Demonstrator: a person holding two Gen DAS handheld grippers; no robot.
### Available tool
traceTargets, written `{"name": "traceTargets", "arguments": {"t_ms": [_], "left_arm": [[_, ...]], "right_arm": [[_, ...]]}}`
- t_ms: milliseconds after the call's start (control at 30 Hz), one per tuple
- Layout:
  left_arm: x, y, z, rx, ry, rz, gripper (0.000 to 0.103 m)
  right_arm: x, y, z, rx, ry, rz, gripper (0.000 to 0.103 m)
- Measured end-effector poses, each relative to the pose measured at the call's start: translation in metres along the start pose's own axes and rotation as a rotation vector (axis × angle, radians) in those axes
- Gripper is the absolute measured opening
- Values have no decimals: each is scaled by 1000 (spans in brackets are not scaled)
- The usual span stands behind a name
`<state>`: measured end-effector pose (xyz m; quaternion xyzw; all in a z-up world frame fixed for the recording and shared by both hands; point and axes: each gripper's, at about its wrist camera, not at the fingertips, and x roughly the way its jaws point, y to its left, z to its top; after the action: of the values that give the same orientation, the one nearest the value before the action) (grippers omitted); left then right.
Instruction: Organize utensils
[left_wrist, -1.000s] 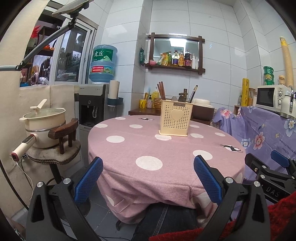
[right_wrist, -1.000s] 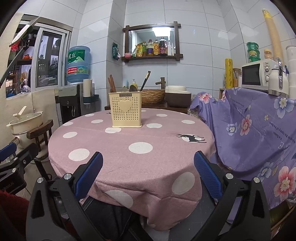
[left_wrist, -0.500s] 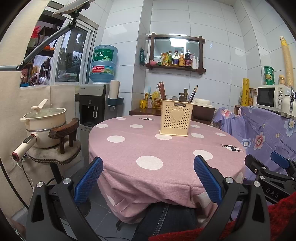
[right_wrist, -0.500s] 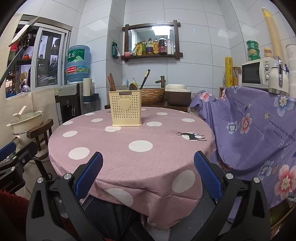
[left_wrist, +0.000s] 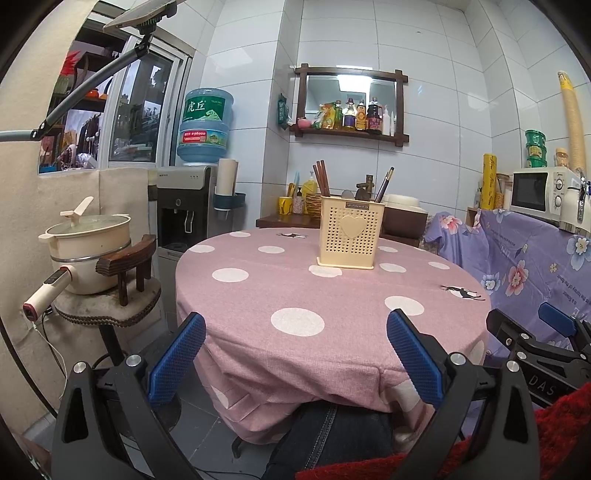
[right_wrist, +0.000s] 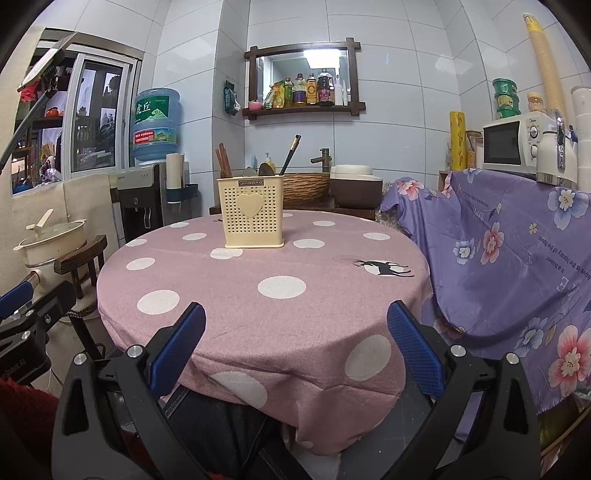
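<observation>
A round table (left_wrist: 258, 291) wears a soft pink cloth with big white dots and little black deer printed on it. Toward the far side of the table stands a cream plastic utensil holder (left_wrist: 349, 236), a boxy basket full of tiny holes with a smooth heart on its front. It stands upright on the cloth. Brown wooden chopsticks (left_wrist: 321, 177) poke out at its left end and dark chopsticks (right_wrist: 290, 153) lean out at its right. Two rounded tips (right_wrist: 258, 170) show between them; they look like spoons, but they are too small to tell for sure. The left gripper (left_wrist: 295, 350) hangs low at the near edge of the table, well apart from the holder, with its bumpy blue pads (left_wrist: 177, 358) spread wide and nothing between them. The right gripper (right_wrist: 295, 349) is low at the near edge too, its blue pads (right_wrist: 413, 350) also wide apart and holding nothing. A leg in dark jeans (left_wrist: 332, 439) shows under the table edge. To the left, a cream pot with a glass lid (left_wrist: 88, 240) sits on a small wooden chair (left_wrist: 122, 266). Behind that stands a water cooler (left_wrist: 184, 210) with a big blue bottle (left_wrist: 205, 125). A dark wood shelf (left_wrist: 349, 133) on the white tile wall holds bottles. To the right, a purple flowery cloth (right_wrist: 509, 258) drapes down, with a white microwave (right_wrist: 517, 144) on top.
</observation>
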<state>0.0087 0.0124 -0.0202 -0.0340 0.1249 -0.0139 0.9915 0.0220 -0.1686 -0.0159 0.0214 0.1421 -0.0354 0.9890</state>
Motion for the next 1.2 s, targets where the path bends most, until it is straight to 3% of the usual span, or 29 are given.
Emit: {"name": "traceTargets", "arguments": {"t_ms": [567, 800, 1200], "left_arm": [[4, 0, -3, 1, 38, -48, 98], [1, 4, -3, -13, 27, -8, 98], [4, 4, -2, -13, 36, -3, 98]], "right_arm": [[0, 2, -1, -1, 7, 1, 97], [0, 2, -2, -1, 6, 1, 97], [0, 2, -2, 0, 9, 0, 97]]}}
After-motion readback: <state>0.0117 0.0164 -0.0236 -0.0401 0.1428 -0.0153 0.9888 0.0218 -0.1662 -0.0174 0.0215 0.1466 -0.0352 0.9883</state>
